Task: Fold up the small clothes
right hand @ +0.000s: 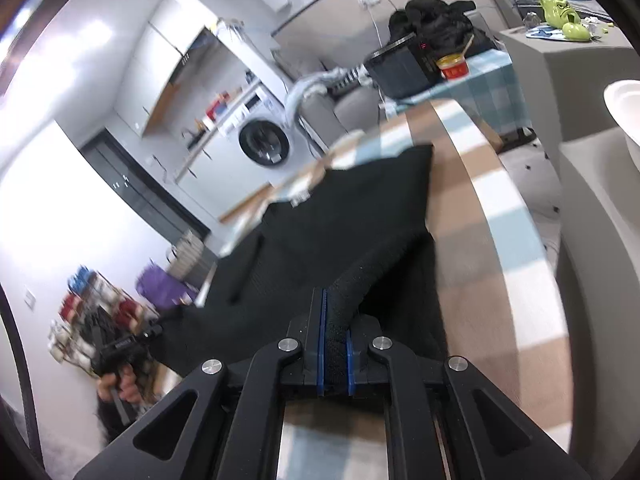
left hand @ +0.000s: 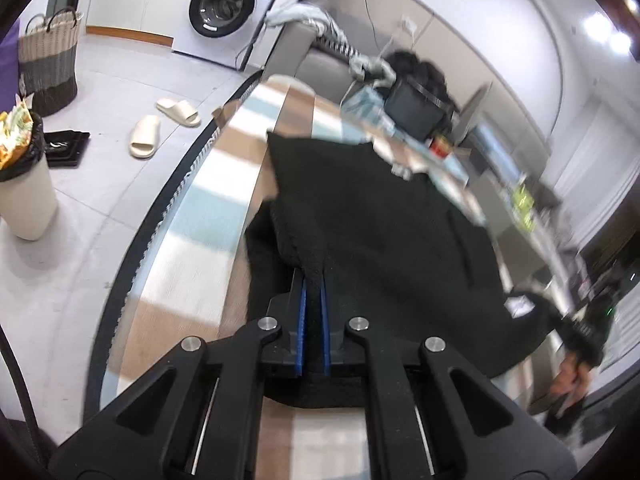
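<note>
While both grippers, left gripper (left hand: 313,276) and right gripper (right hand: 335,300), are clamping its near corners, the black garment (left hand: 372,216) is stretching away toward the far table (left hand: 224,184) edge.

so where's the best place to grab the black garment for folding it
Take the black garment by its near edge, one corner per side, coming from the near side of the table. Both the left gripper and the right gripper are shut on that thick hem, and the cloth hangs flat between them.

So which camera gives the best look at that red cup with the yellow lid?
The right wrist view: the red cup with the yellow lid stands sharp beside the black box. The left wrist view shows only a blurred red spot.
</note>
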`<action>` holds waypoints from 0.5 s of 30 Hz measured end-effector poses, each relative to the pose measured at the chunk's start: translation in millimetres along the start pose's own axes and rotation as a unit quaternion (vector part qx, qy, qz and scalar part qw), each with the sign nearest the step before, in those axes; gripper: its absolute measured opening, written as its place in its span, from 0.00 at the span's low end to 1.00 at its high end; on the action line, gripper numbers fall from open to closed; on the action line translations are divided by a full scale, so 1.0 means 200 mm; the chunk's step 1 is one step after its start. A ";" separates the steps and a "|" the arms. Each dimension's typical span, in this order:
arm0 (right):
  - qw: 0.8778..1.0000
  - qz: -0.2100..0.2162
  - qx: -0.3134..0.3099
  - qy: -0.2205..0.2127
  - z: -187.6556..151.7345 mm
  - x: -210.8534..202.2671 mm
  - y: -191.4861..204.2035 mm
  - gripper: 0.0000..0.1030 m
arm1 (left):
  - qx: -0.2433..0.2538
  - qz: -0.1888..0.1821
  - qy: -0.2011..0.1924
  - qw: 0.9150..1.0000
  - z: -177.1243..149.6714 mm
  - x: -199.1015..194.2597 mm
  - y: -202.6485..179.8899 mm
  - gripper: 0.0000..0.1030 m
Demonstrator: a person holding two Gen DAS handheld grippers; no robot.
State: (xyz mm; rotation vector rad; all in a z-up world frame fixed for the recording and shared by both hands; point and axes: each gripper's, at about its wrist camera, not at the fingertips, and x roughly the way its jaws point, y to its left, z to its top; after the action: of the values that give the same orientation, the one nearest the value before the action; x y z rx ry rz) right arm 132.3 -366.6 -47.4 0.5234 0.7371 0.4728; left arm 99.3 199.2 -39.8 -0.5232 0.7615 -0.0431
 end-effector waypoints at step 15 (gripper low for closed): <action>0.988 -0.093 0.119 -0.040 0.56 0.54 -0.21 0.41 | -0.032 0.042 -0.012 0.999 0.60 0.55 0.00 0.15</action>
State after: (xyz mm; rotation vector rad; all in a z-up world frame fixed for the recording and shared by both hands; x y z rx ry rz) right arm 293.1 -368.4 -56.0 0.6856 0.7621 0.1881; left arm 259.7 227.6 -38.1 -0.5510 0.7631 0.0664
